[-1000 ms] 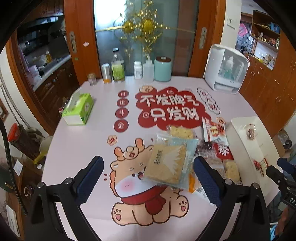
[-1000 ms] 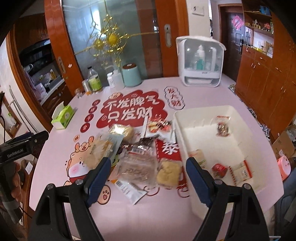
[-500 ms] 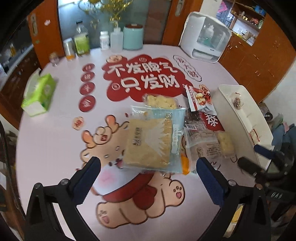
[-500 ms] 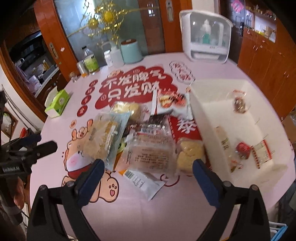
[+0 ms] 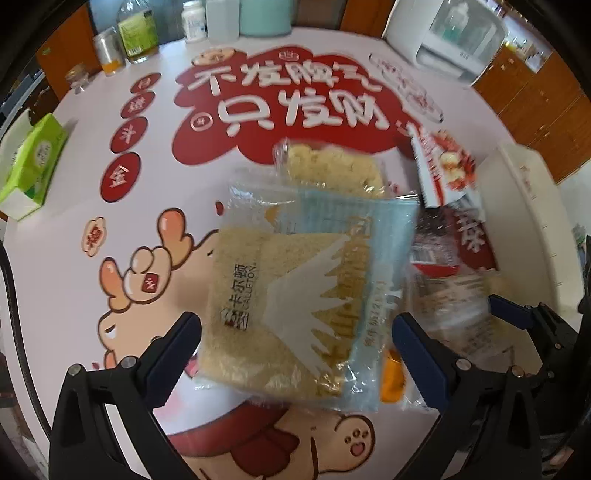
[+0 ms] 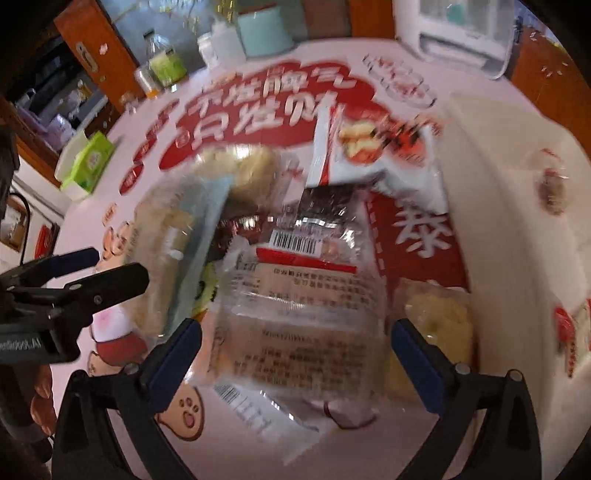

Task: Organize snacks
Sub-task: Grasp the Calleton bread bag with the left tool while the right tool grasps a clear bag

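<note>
A heap of wrapped snacks lies on the pink table. My left gripper (image 5: 295, 343) is open, its jaws on either side of a blue-and-clear bread packet (image 5: 295, 295) lying flat. My right gripper (image 6: 295, 347) is open, straddling a clear packet with a barcode and red stripe (image 6: 299, 302). A red-and-white snack bag (image 6: 369, 147) lies behind it, and a yellow cake packet (image 6: 439, 325) lies beside the white bin (image 6: 517, 221), which holds a few small snacks. The left gripper also shows in the right wrist view (image 6: 92, 269).
A green tissue box (image 5: 33, 166) sits at the table's left edge. Bottles and a teal canister (image 5: 264, 18) stand at the far edge, with a white appliance (image 5: 458, 40) at the far right. Wooden cabinets stand beyond the table's right side.
Both grippers have dropped down and forward close over the snack heap. The left now straddles the bread packet, the right the clear barcode packet. Both stay open.
</note>
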Available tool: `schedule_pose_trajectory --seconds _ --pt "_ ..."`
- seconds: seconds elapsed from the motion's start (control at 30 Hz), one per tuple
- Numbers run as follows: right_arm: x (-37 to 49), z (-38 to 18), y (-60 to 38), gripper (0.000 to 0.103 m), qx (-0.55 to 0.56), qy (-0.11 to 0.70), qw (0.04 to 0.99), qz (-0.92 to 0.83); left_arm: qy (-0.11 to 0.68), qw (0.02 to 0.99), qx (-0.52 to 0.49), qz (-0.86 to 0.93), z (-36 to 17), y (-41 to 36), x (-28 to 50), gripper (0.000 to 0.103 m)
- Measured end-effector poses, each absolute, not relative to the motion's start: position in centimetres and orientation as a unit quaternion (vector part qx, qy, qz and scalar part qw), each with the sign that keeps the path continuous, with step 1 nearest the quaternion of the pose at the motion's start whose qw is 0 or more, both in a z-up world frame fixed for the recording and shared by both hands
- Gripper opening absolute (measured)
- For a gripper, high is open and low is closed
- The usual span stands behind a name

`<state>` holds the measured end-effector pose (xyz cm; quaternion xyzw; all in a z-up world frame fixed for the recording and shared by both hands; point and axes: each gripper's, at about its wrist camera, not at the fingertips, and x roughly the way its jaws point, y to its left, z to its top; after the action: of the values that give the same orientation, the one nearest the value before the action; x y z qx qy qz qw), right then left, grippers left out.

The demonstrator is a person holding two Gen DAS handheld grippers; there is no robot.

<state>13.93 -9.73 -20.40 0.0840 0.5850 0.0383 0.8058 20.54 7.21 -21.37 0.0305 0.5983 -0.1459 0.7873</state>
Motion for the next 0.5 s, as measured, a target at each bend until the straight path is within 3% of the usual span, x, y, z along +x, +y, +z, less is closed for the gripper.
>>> schedule_pose_trajectory --seconds 0.5 --pt "15.6 -22.8 -9.4 0.103 0.061 0.606 0.792 0.037 0.637 0.758 0.0 -0.143 -25.5 8.4 23.6 0.103"
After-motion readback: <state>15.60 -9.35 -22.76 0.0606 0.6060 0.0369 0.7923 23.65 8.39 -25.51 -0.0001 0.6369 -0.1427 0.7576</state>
